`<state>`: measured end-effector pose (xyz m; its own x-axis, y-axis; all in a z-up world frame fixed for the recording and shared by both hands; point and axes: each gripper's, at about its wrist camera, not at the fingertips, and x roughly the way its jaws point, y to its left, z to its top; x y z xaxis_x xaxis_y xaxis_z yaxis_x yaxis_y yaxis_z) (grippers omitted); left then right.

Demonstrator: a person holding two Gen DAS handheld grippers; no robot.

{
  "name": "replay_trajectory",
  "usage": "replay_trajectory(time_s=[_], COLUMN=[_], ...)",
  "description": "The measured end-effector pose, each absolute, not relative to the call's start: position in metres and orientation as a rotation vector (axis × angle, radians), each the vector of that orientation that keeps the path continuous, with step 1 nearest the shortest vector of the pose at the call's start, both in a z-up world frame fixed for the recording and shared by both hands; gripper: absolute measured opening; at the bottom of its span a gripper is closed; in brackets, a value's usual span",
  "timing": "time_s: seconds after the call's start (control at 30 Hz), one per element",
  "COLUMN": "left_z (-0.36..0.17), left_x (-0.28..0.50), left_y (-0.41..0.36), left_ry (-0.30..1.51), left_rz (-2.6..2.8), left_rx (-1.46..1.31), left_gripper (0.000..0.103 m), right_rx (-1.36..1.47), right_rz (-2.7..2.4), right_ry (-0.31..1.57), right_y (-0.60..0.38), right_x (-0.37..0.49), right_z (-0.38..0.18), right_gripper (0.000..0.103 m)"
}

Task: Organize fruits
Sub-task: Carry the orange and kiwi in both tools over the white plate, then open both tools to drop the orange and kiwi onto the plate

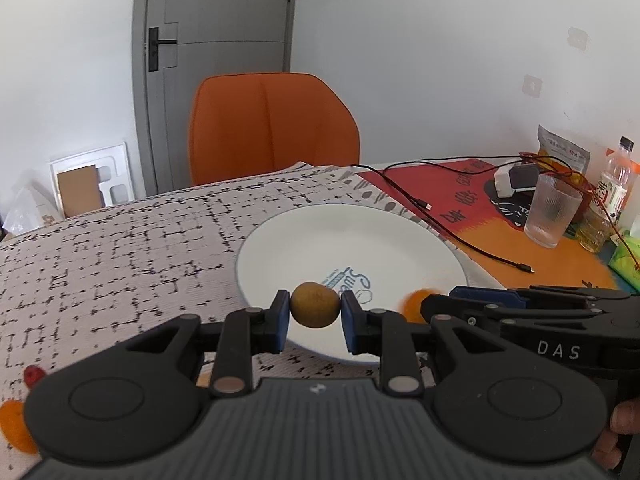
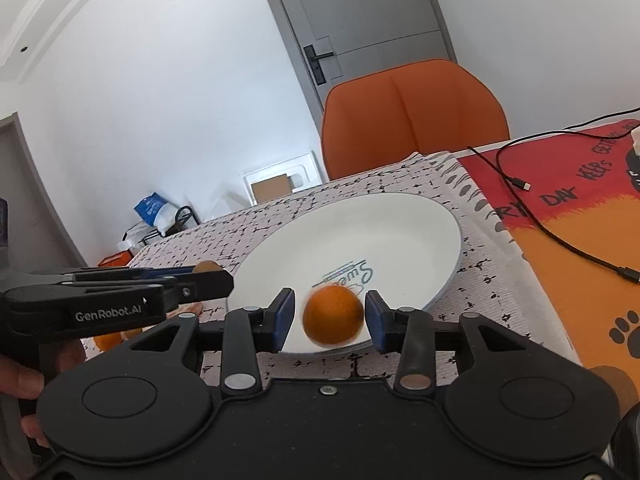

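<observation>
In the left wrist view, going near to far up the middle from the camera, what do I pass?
Left hand-held gripper shut on the small brown-green fruit → white plate → far edge of the patterned tablecloth → orange chair → grey door.

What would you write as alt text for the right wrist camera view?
The right gripper sits over the near rim of a white plate, its blue pads slightly apart from a blurred orange between them. The left gripper reaches in from the left holding a small brown fruit. Behind the patterned tablecloth stands an orange chair.
</observation>
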<state>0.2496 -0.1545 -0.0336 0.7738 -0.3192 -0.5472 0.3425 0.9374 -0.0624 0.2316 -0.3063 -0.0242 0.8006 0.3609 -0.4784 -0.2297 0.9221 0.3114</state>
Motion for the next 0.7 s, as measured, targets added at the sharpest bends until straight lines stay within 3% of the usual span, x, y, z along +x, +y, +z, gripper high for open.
replay_trajectory(time_s=[0.33, 0.7], left_z=[-0.038, -0.030], left_x=[0.264, 0.250], left_y=[-0.170, -0.150], left_ry=[0.609, 0.604], left_rz=[-0.376, -0.324], left_rx=[0.057, 0.027], left_gripper=[0.026, 0.037], right_rx=[0.250, 0.247], right_rz=[0.312, 0.309], right_ry=[0.552, 0.556], right_y=[-0.312, -0.309], right_x=[0.218, 0.209], right_z=[-0.021, -0.022], right_gripper=[0.040, 0.047])
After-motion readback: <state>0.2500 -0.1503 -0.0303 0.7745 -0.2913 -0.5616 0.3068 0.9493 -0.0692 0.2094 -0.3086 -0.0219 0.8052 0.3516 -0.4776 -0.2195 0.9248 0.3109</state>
